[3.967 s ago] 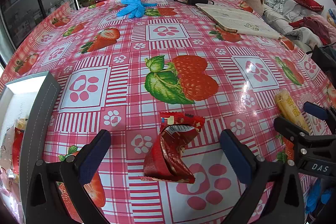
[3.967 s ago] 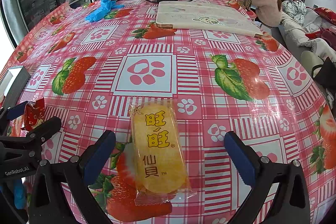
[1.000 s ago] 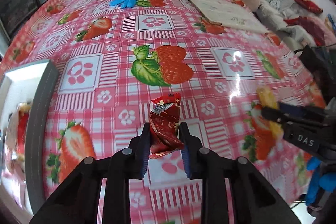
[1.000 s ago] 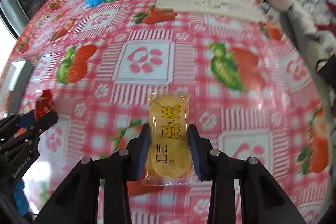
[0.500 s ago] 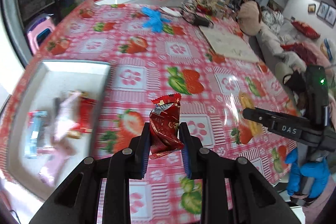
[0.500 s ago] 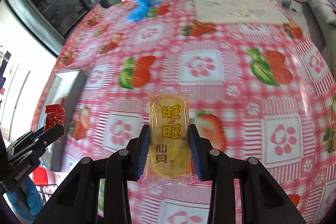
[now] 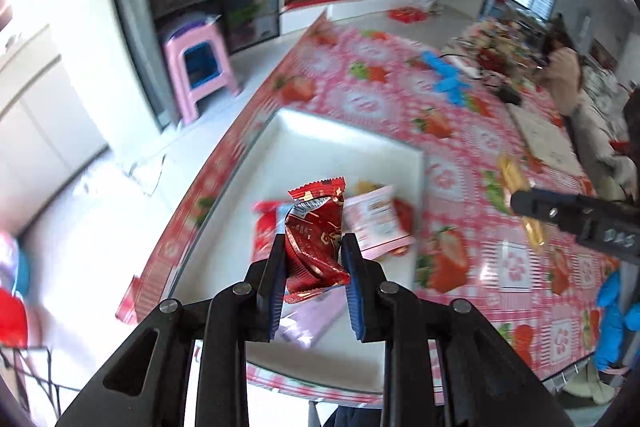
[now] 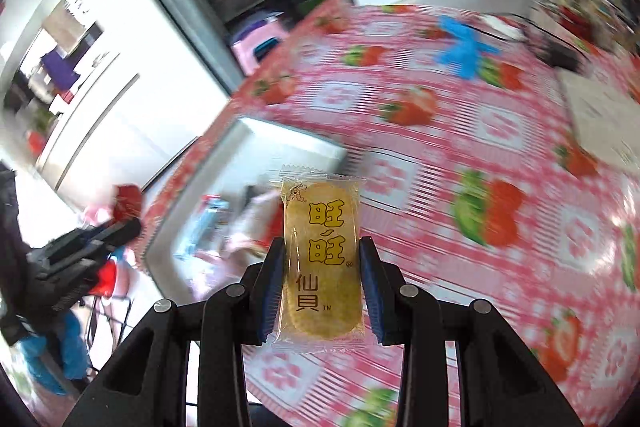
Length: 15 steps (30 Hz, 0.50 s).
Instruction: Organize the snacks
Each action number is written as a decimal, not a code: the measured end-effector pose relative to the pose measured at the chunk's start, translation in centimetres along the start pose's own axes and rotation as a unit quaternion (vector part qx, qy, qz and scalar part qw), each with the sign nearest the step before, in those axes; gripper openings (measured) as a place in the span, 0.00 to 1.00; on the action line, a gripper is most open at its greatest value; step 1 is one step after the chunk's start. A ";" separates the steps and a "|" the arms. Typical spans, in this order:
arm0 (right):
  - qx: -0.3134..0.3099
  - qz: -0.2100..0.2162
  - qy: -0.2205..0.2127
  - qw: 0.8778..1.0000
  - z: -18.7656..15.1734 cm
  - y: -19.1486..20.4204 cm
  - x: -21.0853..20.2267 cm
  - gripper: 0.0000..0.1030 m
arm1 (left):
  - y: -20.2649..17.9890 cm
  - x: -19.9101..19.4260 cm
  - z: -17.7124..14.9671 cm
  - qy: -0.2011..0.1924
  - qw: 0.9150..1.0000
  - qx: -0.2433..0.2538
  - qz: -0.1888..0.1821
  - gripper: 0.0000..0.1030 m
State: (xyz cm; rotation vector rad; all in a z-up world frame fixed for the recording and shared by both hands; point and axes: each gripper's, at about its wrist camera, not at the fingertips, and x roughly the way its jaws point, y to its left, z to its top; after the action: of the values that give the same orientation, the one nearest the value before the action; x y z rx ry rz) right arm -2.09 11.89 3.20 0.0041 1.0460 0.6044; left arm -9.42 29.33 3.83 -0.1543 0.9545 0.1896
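The red snack packet was clamped between the blue pads of the left gripper, held in the air above the white tray. Its crimped top edge stood upright; the print on the wrapper was too crumpled to read. The yellow rice cracker packet was pinched between the pads of the right gripper, upright, its face bearing "旺旺" in yellow and "仙貝" with a TM mark below. It was held off the table, over the tablecloth just right of the tray.

In the tray lay several snacks: a red packet at left, a pink-and-white packet at right, and a pale purple one near the front. The far half of the tray floor was bare. The tray sat at the left edge of the table, its left wall close to the drop.

The right gripper's body showed the letters "DAS" in the left wrist view. The strawberry-print tablecloth lay open to the right and far side, with blue gloves well beyond. A pink stool stood on the floor to the left of the table.
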 end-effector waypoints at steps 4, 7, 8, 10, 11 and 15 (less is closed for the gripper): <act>-0.035 -0.005 0.018 0.999 1.1 3.4 2.6 0.36 | 0.9 2.7 -1.3 0.024 1.000 -0.008 0.009 0.28; -0.051 -0.010 0.033 0.998 1.6 4.9 4.5 0.36 | 1.3 3.8 -1.7 0.034 0.999 -0.011 0.010 0.28; -0.053 -0.011 0.038 0.998 1.8 5.2 5.1 0.36 | 1.3 4.2 -1.8 0.036 0.999 -0.011 0.012 0.28; -0.056 -0.010 0.047 0.997 2.1 5.8 6.3 0.36 | 1.4 5.0 -1.9 0.044 0.999 -0.011 0.012 0.28; -0.056 -0.010 0.051 0.997 2.2 6.0 6.8 0.36 | 1.4 5.5 -2.1 0.050 0.999 -0.011 0.012 0.28; -0.058 -0.006 0.074 0.996 2.4 6.8 9.1 0.36 | 1.4 6.4 -2.4 0.057 0.998 -0.004 0.020 0.29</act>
State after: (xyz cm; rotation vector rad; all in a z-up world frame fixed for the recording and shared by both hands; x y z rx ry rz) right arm -0.11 22.57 -1.03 -0.1510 1.1509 0.6613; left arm -8.05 30.74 -2.88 -0.1551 1.0701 0.2232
